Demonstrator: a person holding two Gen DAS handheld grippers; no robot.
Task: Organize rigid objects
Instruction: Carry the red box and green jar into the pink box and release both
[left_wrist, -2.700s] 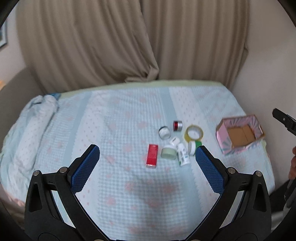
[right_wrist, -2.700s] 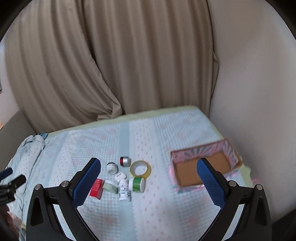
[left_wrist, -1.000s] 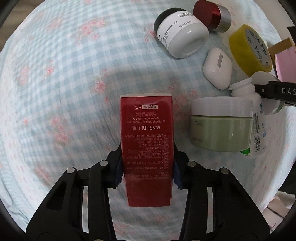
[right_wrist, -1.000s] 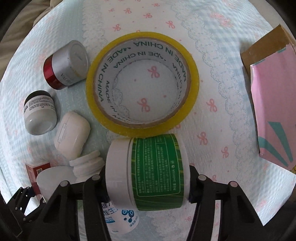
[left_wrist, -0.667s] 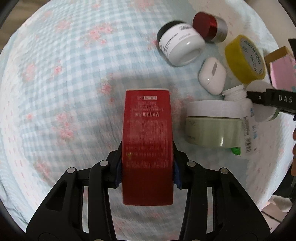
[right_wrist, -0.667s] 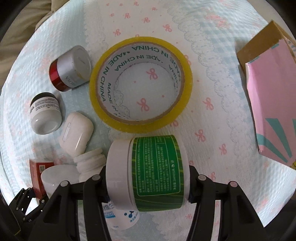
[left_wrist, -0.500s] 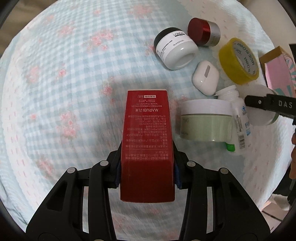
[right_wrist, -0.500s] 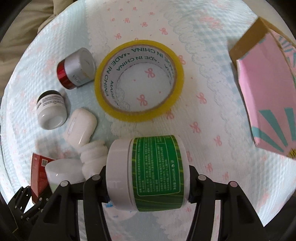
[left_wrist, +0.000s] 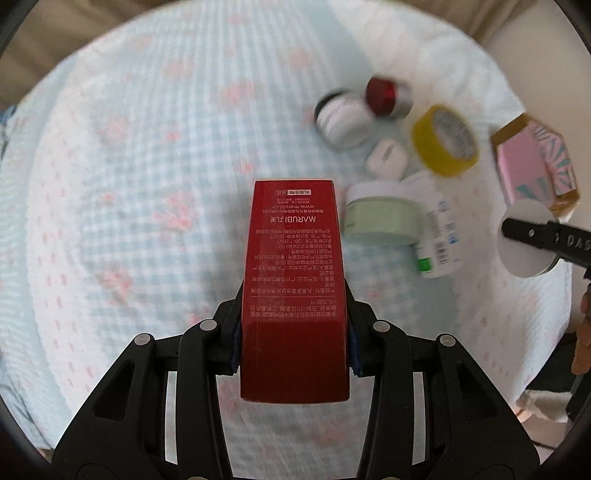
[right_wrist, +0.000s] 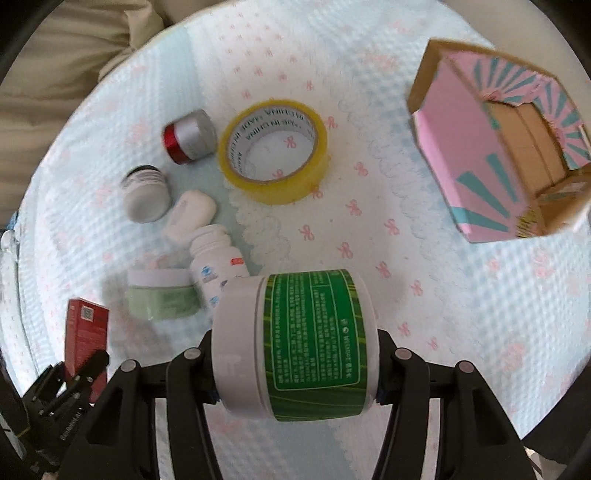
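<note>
Red carton (left_wrist: 294, 280) clamped in left tool (left_wrist: 294, 343), green-labelled jar (right_wrist: 295, 343) clamped sideways in right tool (right_wrist: 295, 365); pink box (right_wrist: 498, 147) far right, nearer the right tool.

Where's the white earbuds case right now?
In the right wrist view, the white earbuds case lies on the bedspread, left of the yellow tape roll, between the black-lidded jar and the white bottle.

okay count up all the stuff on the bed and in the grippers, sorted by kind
Jars: 4 (green-label, pale green, white, red-and-silver)
Bottle: 1
Red carton: 1
Tape roll: 1
Earbud case: 1
Pink box: 1
Total: 9
</note>
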